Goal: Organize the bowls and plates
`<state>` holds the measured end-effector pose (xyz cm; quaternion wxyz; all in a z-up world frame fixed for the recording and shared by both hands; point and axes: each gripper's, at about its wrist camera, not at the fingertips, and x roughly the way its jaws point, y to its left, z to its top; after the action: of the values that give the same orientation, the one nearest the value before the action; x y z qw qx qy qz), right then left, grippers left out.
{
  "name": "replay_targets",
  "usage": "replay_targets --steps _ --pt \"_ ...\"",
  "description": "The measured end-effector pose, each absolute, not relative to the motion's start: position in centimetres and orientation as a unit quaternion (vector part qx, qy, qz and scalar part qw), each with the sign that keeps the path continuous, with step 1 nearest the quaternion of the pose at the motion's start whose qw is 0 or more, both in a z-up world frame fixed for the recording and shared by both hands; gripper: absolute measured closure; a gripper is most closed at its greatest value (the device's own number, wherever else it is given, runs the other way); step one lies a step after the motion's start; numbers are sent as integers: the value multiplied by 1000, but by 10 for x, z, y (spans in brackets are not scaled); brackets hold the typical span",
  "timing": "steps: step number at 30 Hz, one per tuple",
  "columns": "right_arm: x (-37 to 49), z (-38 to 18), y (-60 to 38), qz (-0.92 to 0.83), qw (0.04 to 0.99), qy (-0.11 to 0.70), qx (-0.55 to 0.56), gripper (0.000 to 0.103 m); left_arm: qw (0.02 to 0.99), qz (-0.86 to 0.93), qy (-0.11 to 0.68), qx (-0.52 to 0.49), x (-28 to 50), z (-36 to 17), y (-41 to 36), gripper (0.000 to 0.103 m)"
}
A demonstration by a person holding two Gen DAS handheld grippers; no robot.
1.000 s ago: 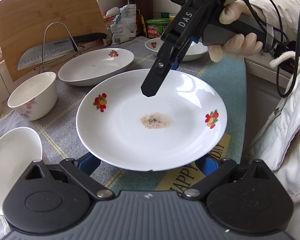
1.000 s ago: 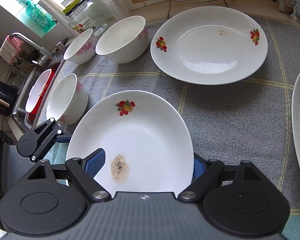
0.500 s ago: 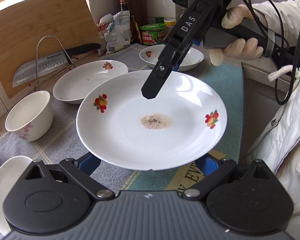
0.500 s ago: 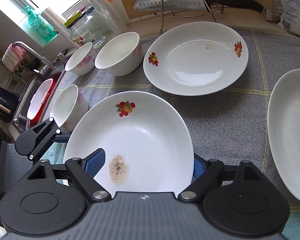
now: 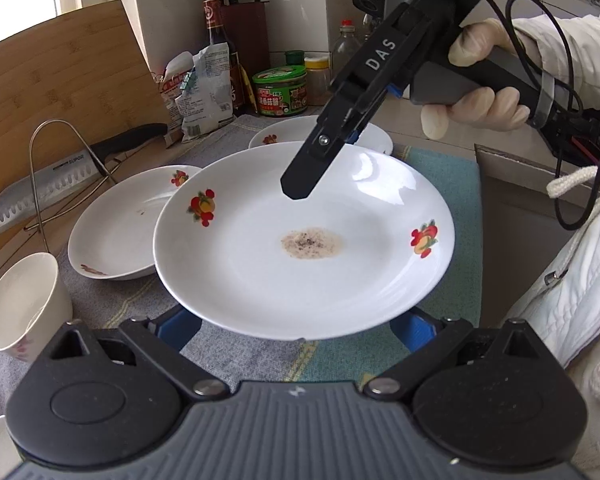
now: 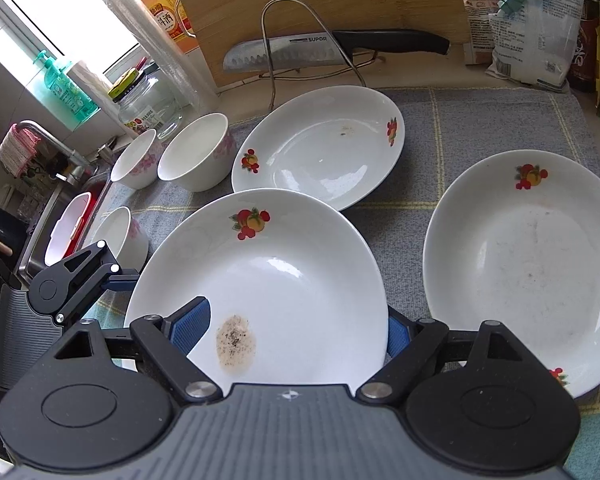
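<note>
A white plate with fruit prints and a brown stain point(image 5: 300, 248) is held in the air above the mat; it also shows in the right wrist view point(image 6: 268, 280). My right gripper point(image 5: 320, 168) is shut on its far rim, one finger over the top. My left gripper point(image 5: 296, 328) has its blue pads under the near rim; its grip is hidden by the plate. A second plate point(image 6: 320, 148) lies at the back and a third plate point(image 6: 524, 264) at the right. Three bowls point(image 6: 196, 156) stand at the left.
A grey checked mat point(image 6: 480, 120) covers the counter. A knife on a wire rack point(image 6: 324, 50) and a wooden cutting board point(image 5: 60, 92) stand at the back, with bottles, jars and bags point(image 5: 280, 92). A sink point(image 6: 60, 220) lies left.
The stained plate has risen higher above the mat with both grippers on it. The views have tilted up, so the plates and bowls on the mat look farther and lower.
</note>
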<state>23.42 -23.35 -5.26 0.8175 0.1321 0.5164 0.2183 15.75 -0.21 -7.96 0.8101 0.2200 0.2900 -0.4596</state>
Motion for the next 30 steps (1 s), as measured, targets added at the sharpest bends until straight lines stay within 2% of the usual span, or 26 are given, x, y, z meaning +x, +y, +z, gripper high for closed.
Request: replay_targets --steps 17,30 --pt "242 -50 -326 170 841 492 151 12 800 -483 279 219 185 -86 -95 4" --pt "255 -63 -369 151 842 492 160 12 793 -489 289 220 209 -97 -139 4"
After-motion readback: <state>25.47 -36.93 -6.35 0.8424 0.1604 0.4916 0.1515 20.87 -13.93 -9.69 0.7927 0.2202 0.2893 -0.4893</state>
